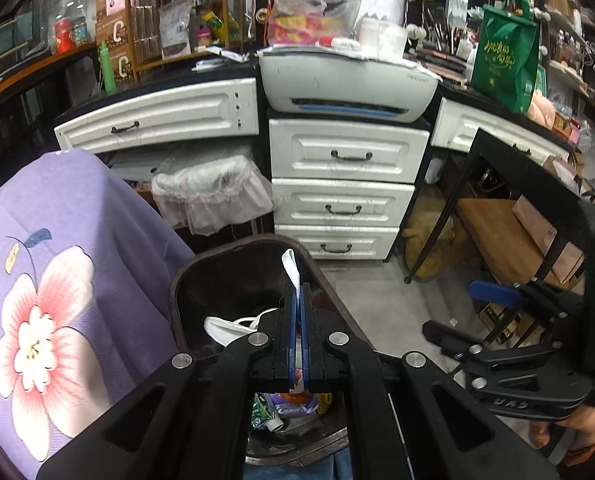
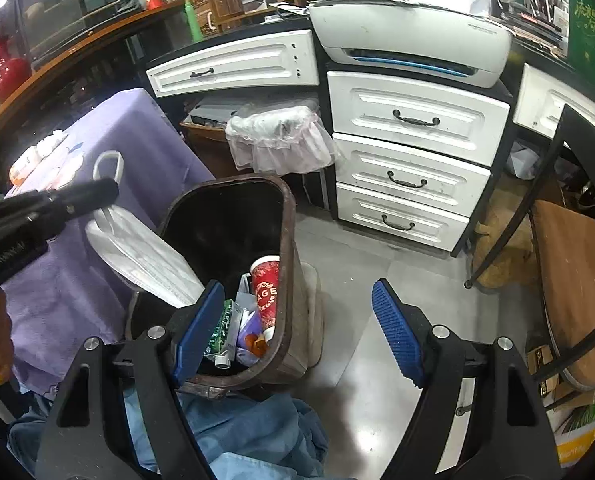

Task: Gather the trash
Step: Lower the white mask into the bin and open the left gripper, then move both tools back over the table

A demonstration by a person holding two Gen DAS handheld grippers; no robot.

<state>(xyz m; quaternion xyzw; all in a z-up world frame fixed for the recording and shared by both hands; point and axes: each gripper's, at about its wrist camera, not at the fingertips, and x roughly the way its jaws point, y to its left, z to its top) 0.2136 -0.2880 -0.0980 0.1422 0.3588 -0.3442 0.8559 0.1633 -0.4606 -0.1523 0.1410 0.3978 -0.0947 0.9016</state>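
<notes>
The left gripper [image 1: 297, 296] is clamped on the ear loop of a white face mask [image 2: 145, 256] that dangles just below its fingertips over the rim of the brown trash bin [image 2: 285, 216] — while the right gripper [image 2: 301, 332], jaws spread wide and empty, hovers above the bin's near edge, the red paper cup [image 2: 266, 284] inside it straight ahead.

White drawers [image 1: 347, 156], printer [image 1: 349, 80], purple cloth [image 1: 77, 264]

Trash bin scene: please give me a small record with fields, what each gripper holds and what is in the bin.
left gripper: shut on face mask, held over the bin
right gripper: open, holds nothing
trash bin: brown, on the floor beside purple cloth
in bin: red paper cup, wrappers
</notes>
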